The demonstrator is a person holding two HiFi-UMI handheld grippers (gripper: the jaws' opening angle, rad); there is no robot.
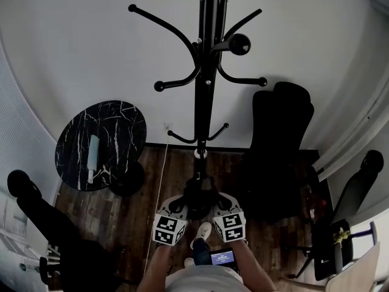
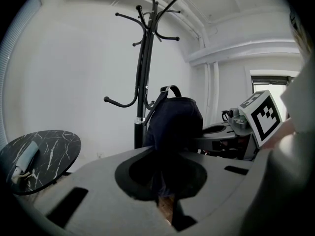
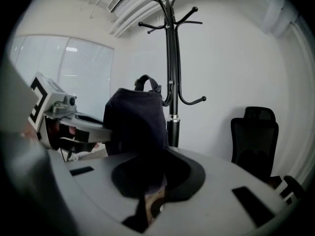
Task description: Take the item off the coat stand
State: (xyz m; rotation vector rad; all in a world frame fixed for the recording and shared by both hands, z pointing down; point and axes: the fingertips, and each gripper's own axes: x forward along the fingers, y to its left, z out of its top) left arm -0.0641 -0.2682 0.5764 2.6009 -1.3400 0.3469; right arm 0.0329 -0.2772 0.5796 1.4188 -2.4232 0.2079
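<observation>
The black coat stand (image 1: 203, 72) rises before the white wall, and none of its hooks that I can see holds anything. Below its foot, a dark navy bag (image 1: 198, 197) with a top loop hangs between my two grippers, off the hooks. My left gripper (image 1: 181, 204) is shut on the bag's left side, my right gripper (image 1: 219, 203) shut on its right side. In the left gripper view the bag (image 2: 173, 119) fills the jaws, with the stand (image 2: 143, 73) behind it. The right gripper view shows the bag (image 3: 135, 118) likewise, beside the stand (image 3: 171, 58).
A round black marble table (image 1: 115, 123) carrying a white object (image 1: 92, 152) stands at the left. A black office chair (image 1: 281, 139) is right of the stand, and another chair (image 1: 355, 190) is at the far right. A white cable (image 1: 161, 169) runs down to the wooden floor.
</observation>
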